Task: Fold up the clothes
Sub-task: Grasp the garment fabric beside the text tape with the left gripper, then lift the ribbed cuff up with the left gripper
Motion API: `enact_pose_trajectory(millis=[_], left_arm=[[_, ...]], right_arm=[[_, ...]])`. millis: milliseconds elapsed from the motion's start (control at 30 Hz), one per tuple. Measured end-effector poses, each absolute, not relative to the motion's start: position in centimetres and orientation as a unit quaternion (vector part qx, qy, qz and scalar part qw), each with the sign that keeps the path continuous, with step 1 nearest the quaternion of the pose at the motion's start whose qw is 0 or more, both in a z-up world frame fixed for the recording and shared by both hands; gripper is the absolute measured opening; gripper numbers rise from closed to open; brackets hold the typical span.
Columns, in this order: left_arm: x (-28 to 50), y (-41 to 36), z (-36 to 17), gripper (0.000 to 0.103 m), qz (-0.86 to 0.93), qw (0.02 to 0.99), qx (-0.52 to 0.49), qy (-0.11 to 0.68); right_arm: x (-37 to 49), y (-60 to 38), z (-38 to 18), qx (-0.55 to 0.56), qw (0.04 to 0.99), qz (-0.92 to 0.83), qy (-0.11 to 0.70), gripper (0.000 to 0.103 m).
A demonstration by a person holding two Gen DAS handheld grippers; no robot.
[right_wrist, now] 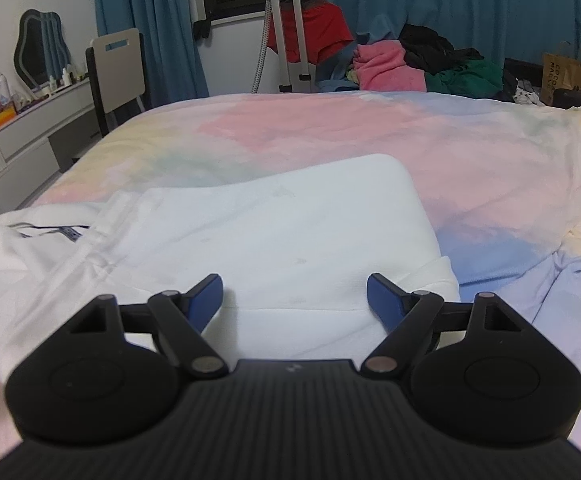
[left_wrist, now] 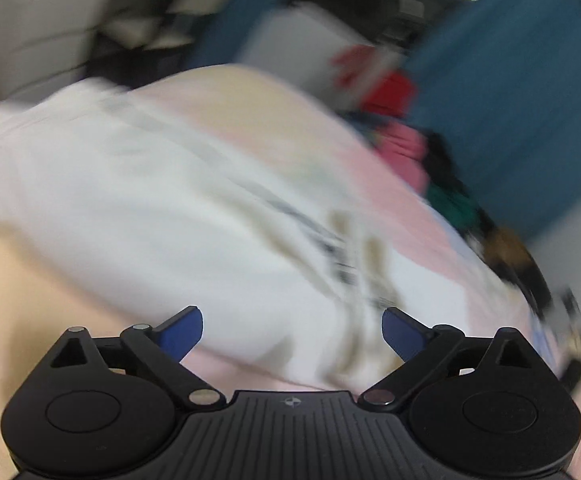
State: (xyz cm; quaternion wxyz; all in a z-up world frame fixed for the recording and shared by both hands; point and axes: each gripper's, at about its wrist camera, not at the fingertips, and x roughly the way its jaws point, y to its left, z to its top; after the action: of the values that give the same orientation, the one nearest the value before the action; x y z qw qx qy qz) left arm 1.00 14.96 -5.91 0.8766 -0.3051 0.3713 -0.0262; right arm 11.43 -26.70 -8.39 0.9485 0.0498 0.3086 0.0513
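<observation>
A white garment lies on the pastel bedsheet, its right side folded over into a smooth panel, with a collar and dark-striped label at the far left. My right gripper is open and empty, just above the garment's near folded edge. In the left wrist view the picture is blurred by motion: the same white garment with dark print lies ahead, and my left gripper is open and empty above it.
A pile of pink, black, green and red clothes sits at the far edge of the bed. A tripod, chair and grey dresser stand at the left. Blue curtains hang behind. A brown paper bag is at far right.
</observation>
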Motion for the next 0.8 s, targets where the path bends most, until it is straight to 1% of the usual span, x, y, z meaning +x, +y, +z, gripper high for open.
enact_pose_trajectory(millis=[100, 200, 333, 400, 433, 467, 533, 600, 633, 667, 700, 767, 800], left_arm=[[0.6, 20.0, -7.7, 0.098, 0.040, 0.834, -0.390, 0.389], [0.8, 24.0, -9.9, 0.098, 0.091, 0.783, -0.478, 0.387], [1.6, 27.7, -11.8, 0.095, 0.148, 0.744, -0.551, 0.348], [2.1, 28.7, -12.1, 0.095, 0.153, 0.741, -0.566, 0.328], [2.4, 29.0, -11.9, 0.093, 0.159, 0.746, -0.562, 0.320], [2.7, 29.2, -11.8, 0.088, 0.165, 0.752, -0.557, 0.311], [3.3, 29.2, -11.5, 0.083, 0.180, 0.762, -0.541, 0.307], [3.8, 29.1, -11.5, 0.073, 0.191, 0.767, -0.529, 0.308], [3.9, 29.1, -11.5, 0.064, 0.197, 0.770, -0.523, 0.307], [4.0, 29.1, -11.5, 0.057, 0.204, 0.773, -0.516, 0.306], [4.0, 28.8, -11.3, 0.053, 0.205, 0.778, -0.509, 0.305], [4.0, 28.1, -10.8, 0.038, 0.207, 0.788, -0.495, 0.303], [4.3, 27.6, -10.1, 0.035, 0.206, 0.796, -0.484, 0.301]], right_arm=[[11.1, -26.7, -7.9, 0.053, 0.950, 0.052, 0.303, 0.081], [10.9, -26.7, -7.4, 0.058, 0.951, 0.052, 0.298, 0.081], [10.9, -26.7, -7.1, 0.063, 0.952, 0.051, 0.297, 0.081], [11.0, -26.6, -7.3, 0.062, 0.951, 0.049, 0.298, 0.081], [11.1, -26.5, -7.3, 0.061, 0.951, 0.048, 0.298, 0.081], [11.2, -26.3, -7.4, 0.059, 0.951, 0.049, 0.299, 0.081], [11.3, -26.1, -7.4, 0.057, 0.951, 0.050, 0.300, 0.081], [11.1, -25.9, -7.3, 0.056, 0.952, 0.053, 0.297, 0.081], [11.0, -25.8, -7.2, 0.056, 0.952, 0.056, 0.294, 0.081], [10.9, -25.6, -7.1, 0.056, 0.953, 0.059, 0.293, 0.081], [10.9, -25.6, -7.1, 0.055, 0.953, 0.061, 0.292, 0.081], [10.9, -25.5, -7.3, 0.055, 0.952, 0.064, 0.296, 0.081], [11.0, -25.5, -7.4, 0.055, 0.950, 0.065, 0.299, 0.081]])
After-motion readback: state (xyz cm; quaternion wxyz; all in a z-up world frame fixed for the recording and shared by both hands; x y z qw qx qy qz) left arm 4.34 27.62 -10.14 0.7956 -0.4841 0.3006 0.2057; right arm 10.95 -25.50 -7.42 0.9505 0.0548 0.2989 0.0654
